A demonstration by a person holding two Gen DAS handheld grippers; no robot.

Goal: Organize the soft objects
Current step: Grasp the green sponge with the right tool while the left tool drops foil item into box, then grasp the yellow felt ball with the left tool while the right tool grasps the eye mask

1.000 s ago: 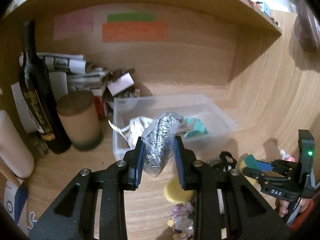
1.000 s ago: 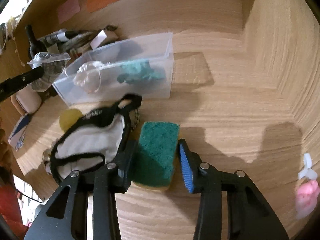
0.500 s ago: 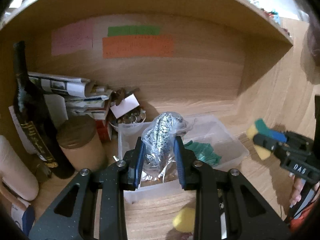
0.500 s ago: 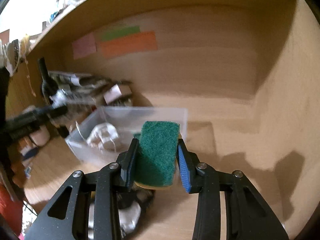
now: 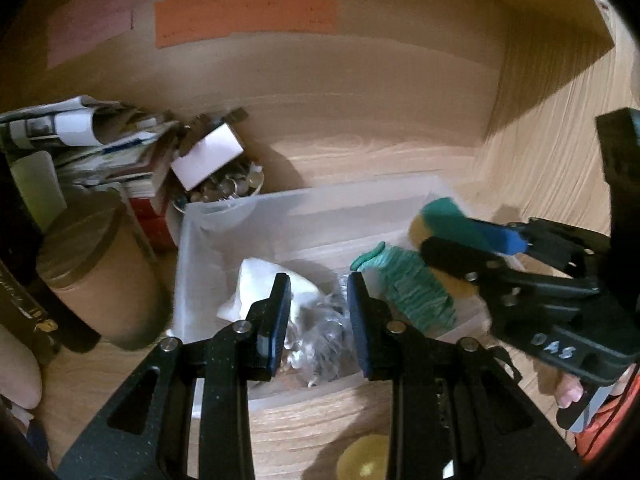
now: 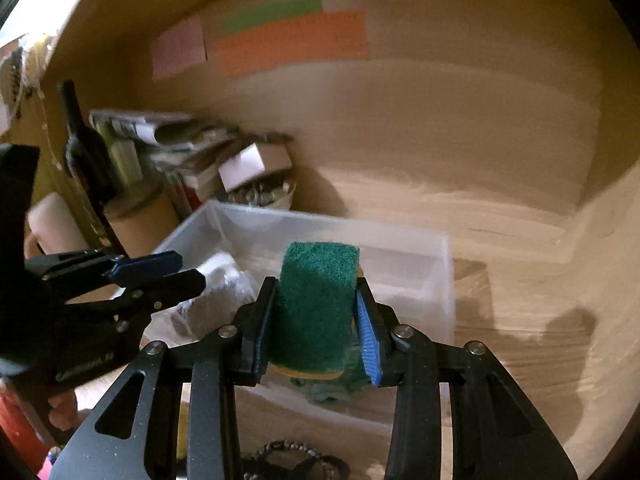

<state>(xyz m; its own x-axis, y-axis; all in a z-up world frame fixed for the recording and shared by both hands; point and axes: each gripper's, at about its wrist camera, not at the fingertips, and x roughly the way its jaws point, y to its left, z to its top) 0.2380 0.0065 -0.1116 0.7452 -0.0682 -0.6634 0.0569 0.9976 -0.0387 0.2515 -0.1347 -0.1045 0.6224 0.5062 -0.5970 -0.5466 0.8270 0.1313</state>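
A clear plastic bin (image 5: 224,216) stands on the wooden shelf. In it lie a white cloth (image 5: 256,280), a teal cloth (image 5: 412,292) and a crinkled clear bag (image 5: 324,340). My left gripper (image 5: 316,320) hangs open over the bin, the bag lying loose below its jaws. My right gripper (image 6: 316,316) is shut on a green and yellow sponge (image 6: 316,300) and holds it over the bin (image 6: 404,256). The right gripper (image 5: 472,240) also shows in the left wrist view, at the bin's right end. The left gripper (image 6: 160,272) shows in the right wrist view.
A dark wine bottle (image 6: 84,152), a cardboard tube (image 5: 96,268), stacked papers (image 5: 88,140) and a bowl of coins (image 5: 228,188) crowd the back left. A yellow ball (image 5: 364,460) and a black-strapped item (image 6: 296,460) lie in front of the bin. Coloured paper labels (image 5: 244,12) hang on the back wall.
My left gripper has opened and the bag has dropped into the bin. My right gripper has carried the sponge forward over the bin.
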